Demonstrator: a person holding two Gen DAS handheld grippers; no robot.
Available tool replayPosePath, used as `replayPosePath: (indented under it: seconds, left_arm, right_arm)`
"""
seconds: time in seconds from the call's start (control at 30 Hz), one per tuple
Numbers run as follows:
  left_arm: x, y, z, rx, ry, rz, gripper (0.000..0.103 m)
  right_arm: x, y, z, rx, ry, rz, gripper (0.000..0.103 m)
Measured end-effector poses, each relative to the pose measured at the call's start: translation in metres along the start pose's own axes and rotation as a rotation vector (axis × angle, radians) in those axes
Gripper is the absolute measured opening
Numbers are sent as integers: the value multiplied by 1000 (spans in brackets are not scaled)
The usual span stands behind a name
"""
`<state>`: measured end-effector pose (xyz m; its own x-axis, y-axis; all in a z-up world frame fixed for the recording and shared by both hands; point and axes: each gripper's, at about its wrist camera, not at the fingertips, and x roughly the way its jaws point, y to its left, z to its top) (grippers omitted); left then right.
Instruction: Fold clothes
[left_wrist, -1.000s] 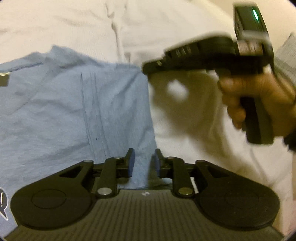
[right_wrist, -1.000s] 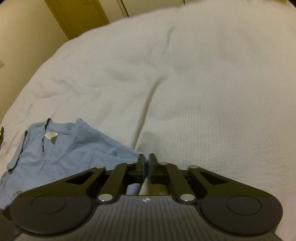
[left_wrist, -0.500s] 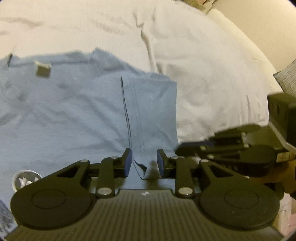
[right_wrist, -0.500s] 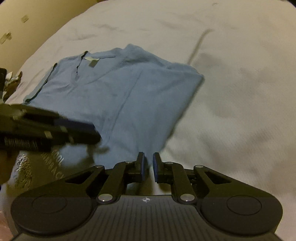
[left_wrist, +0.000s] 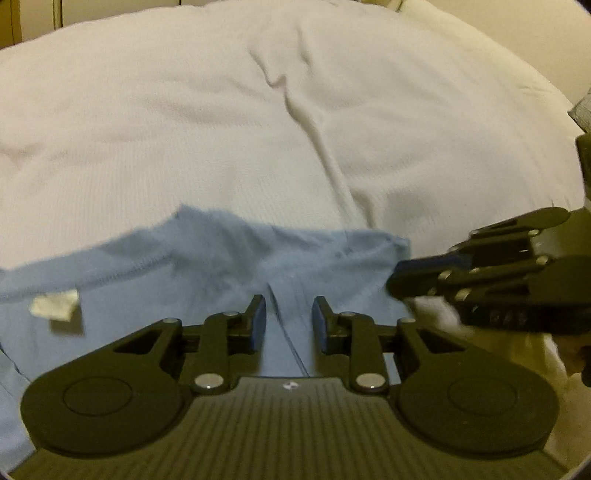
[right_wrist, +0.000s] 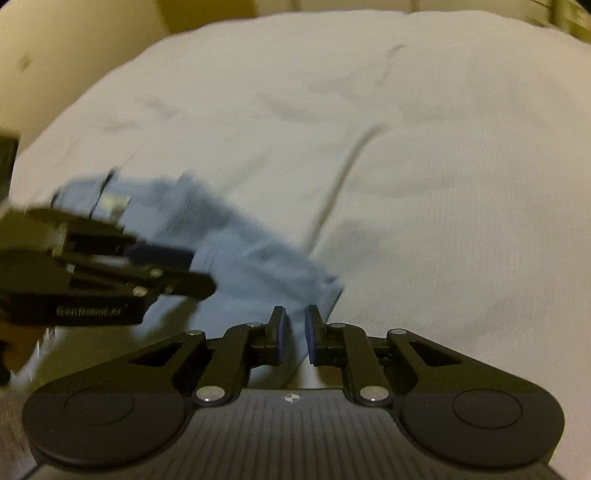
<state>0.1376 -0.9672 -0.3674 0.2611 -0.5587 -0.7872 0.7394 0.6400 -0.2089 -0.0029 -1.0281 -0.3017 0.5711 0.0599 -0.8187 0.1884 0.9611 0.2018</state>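
Fingers of the left gripper (left_wrist: 289, 319) are standing parted with a clear gap, gripping nothing; a seam line of the light blue cotton t-shirt (left_wrist: 221, 266) is running through that gap, and contact with the cloth is not readable. Fingers of the right gripper (right_wrist: 294, 334) are sitting with a narrow gap between the blue pads (right_wrist: 281, 332), released; the shirt's right edge is showing in the gap, but no pinch is visible. From the left wrist view the right gripper (left_wrist: 417, 275) is reaching in from the right, tips by the shirt's right-hand corner; touching or not, cannot tell. From the right wrist view the left gripper (right_wrist: 192, 275) is coming in from the left over the shirt (right_wrist: 251, 266), blurred. Shirt is lying spread on the white textured bed cover (left_wrist: 258, 129), near the bed's closer edge, its white neck label (left_wrist: 55, 306) facing up at left. Cover is showing a long crease (left_wrist: 325, 147) running away from the shirt. Pale wall (right_wrist: 74, 44) is showing beyond the bed.
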Motion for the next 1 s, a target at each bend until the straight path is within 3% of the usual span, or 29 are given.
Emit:
replayPosePath:
  seconds: [0.1, 0.2, 0.3, 0.43, 0.57, 0.83, 1.0]
  left_arm:
    - [-21, 5, 1, -27, -40, -11, 23]
    - [-45, 1, -18, -23, -26, -14, 23]
    - [-60, -6, -52, -18, 40, 9, 24]
    - [-79, -15, -103, -11, 142, 49, 24]
    - [-121, -18, -141, -64, 162, 89, 24]
    - [-236, -13, -214, -97, 182, 206, 32]
    - [-289, 12, -267, -2, 220, 245, 38]
  right_arm:
    - [-24, 2, -1, 12, -45, 10, 20]
    - [-45, 21, -20, -8, -24, 63, 20]
    - [-45, 45, -50, -45, 56, 119, 25]
    - [-36, 65, -92, -75, 191, 112, 26]
    - [-70, 66, -105, -11, 157, 84, 26]
    - [-126, 114, -148, -58, 194, 80, 29]
    - [-157, 161, -175, -48, 172, 30, 35]
